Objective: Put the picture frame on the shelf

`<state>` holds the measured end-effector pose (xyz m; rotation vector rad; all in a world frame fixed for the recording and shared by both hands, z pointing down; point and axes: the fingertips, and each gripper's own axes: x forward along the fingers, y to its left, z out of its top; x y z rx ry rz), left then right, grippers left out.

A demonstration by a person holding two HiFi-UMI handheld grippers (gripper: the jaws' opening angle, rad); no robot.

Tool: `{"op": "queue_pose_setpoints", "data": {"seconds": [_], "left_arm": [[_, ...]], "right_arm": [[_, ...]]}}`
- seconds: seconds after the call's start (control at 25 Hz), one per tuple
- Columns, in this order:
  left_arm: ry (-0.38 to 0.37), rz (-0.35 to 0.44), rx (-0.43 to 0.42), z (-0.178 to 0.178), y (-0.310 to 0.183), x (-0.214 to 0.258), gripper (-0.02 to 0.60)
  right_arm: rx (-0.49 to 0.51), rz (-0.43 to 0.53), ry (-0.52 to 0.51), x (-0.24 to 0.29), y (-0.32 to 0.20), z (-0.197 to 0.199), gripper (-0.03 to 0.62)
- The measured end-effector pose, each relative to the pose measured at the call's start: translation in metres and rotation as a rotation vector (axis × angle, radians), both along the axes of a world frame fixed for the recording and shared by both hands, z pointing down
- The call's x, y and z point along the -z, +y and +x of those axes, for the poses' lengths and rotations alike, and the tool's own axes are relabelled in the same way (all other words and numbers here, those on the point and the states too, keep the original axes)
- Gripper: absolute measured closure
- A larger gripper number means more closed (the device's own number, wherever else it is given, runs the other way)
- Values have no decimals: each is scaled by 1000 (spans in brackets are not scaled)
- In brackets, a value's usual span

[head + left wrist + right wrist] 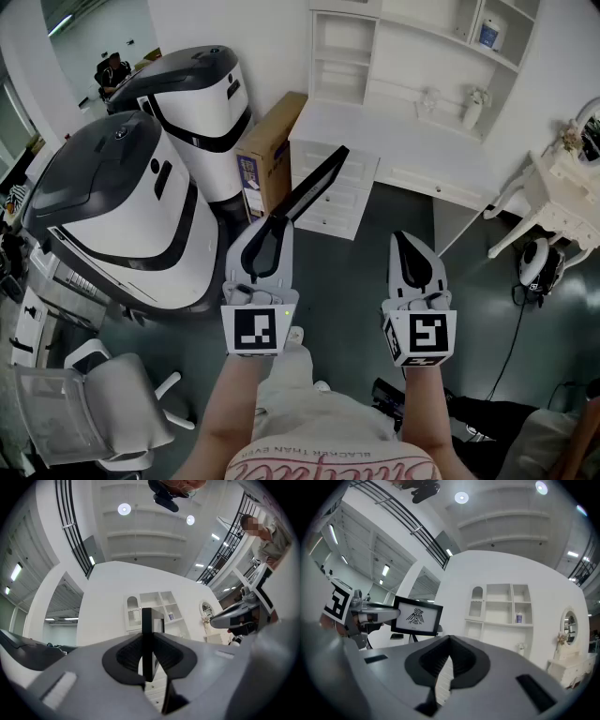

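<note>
Picture frame [314, 183] seen edge-on, clamped in left gripper [277, 225], tilted up toward white shelf [377, 47]. Right gripper [408, 246] held alongside, jaws seemingly closed, nothing gripped. Cardboard box [267, 150] set against drawer unit's [349, 192] left edge.

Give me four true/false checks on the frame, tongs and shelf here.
1. The left tongs grip the frame. True.
2. The frame stands on the shelf. False: it is held in the air, short of the shelf.
3. The right tongs also hold the frame. False: they are empty and closed, apart from it.
4. The frame's picture shows a black bird-like figure. True.
</note>
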<state>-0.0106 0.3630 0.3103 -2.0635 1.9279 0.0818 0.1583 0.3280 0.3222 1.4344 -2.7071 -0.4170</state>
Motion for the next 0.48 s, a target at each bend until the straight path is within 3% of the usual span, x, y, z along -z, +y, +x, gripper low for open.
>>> {"op": "queue_pose_setpoints", "data": {"seconds": [0.24,0.48], "left_arm": [[21,-12,-6,-3,-24,0,508],[36,-2,-10,-24,-81,-2,508]], "right_arm": [[-7,-2,0,0,-22,1,586],[12,-6,-5,0,-70,-14,586]]}}
